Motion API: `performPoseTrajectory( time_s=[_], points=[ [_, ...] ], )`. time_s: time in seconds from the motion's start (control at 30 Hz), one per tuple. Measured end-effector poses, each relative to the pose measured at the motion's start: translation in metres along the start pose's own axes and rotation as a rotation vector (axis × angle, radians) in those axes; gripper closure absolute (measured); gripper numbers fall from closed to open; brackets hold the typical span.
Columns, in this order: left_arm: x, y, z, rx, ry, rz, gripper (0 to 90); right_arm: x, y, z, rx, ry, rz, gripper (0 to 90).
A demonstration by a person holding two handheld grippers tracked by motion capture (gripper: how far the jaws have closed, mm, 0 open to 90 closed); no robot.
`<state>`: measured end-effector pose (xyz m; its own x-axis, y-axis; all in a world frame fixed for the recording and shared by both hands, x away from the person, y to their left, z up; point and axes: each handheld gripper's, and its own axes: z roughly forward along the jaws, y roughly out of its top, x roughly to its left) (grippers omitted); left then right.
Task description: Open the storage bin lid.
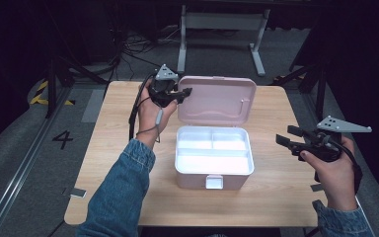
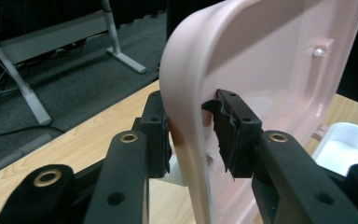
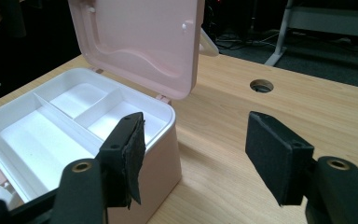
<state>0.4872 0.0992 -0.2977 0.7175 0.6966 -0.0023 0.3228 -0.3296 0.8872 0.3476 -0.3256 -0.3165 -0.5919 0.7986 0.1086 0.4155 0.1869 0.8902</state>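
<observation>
On the wooden surface (image 1: 123, 187) stands our pink box (image 1: 213, 170), lid (image 1: 217, 100) raised. Our left tongs (image 2: 191, 135) straddle the lid's edge, pads not clamping; our right tongs (image 3: 193, 154) hang open, empty.

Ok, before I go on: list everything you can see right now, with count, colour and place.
box: one, pink, open, middle of the table
lid: one, pink, standing up at the box's far side
tray: one, white, inside the box, three compartments, nothing in them
latch: one, white, on the box's near face
table: one, light wood, with a round hole in its top
desk frame: one, grey, on the floor beyond the table
left tongs: one, black, jaws either side of the lid's left edge, gap showing at one pad
right tongs: one, black, open, nothing held, right of the box
sleeves: two, blue denim, at the near edge
</observation>
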Motion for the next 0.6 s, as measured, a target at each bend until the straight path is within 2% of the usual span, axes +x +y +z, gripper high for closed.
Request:
performPoseTrajectory(
  time_s=[0.33,0.4,0.47,0.5,0.6],
  points=[
    [0.013,0.0,0.017,0.033,0.017,-0.033,64.4,-0.004,-0.002,0.001,0.01,-0.005,0.006,38.4],
    [0.021,-0.004,0.025,0.039,0.005,-0.066,64.1,-0.004,-0.004,0.003,0.02,-0.004,0.006,38.4],
    [0.024,-0.006,0.027,0.048,0.002,-0.067,64.6,-0.005,-0.004,0.003,0.02,-0.006,0.006,38.4],
    [0.029,-0.009,0.031,0.062,0.002,-0.083,65.3,-0.005,-0.004,0.004,0.026,-0.005,0.008,38.4],
    [0.035,-0.013,0.037,0.076,-0.001,-0.095,67.0,-0.005,-0.005,0.006,0.032,-0.004,0.009,38.4]
  ],
)
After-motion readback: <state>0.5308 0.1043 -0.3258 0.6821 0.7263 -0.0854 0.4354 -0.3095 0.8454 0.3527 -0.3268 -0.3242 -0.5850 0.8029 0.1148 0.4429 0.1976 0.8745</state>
